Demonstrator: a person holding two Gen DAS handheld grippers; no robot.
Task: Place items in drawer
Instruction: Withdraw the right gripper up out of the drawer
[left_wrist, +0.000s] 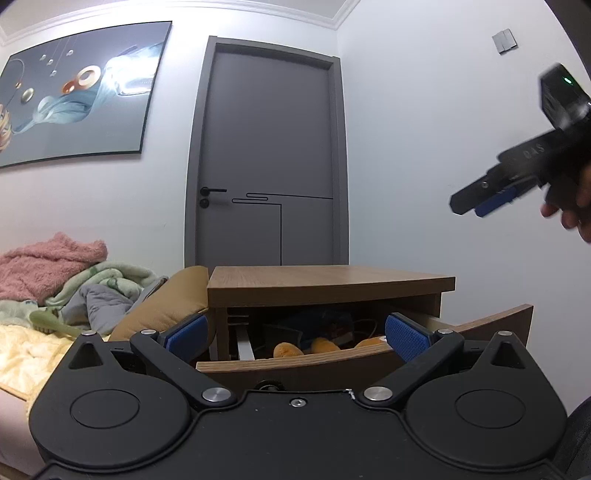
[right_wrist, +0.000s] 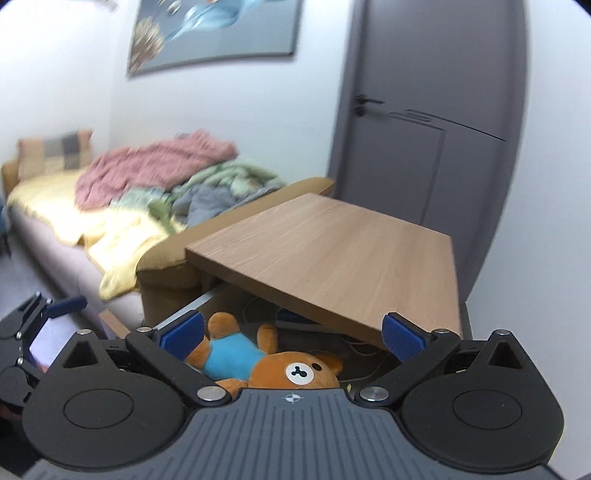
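A brown teddy bear in a blue shirt (right_wrist: 255, 360) lies inside the open drawer (left_wrist: 295, 363) of a wooden nightstand (right_wrist: 332, 251). In the left wrist view only its orange paws (left_wrist: 288, 349) show above the drawer front. My left gripper (left_wrist: 295, 334) is open and empty, low in front of the drawer front. My right gripper (right_wrist: 291, 332) is open and empty, held above the drawer and looking down on the bear. It also shows in the left wrist view (left_wrist: 480, 203), raised at the right. The left gripper shows at the left edge of the right wrist view (right_wrist: 55, 310).
A bed (right_wrist: 55, 206) with pink, green and grey blankets (right_wrist: 159, 173) stands left of the nightstand, a tan cushion (left_wrist: 170, 302) against it. A grey door (left_wrist: 269, 155) is behind. Cables and dark items (left_wrist: 332, 325) lie deep in the drawer.
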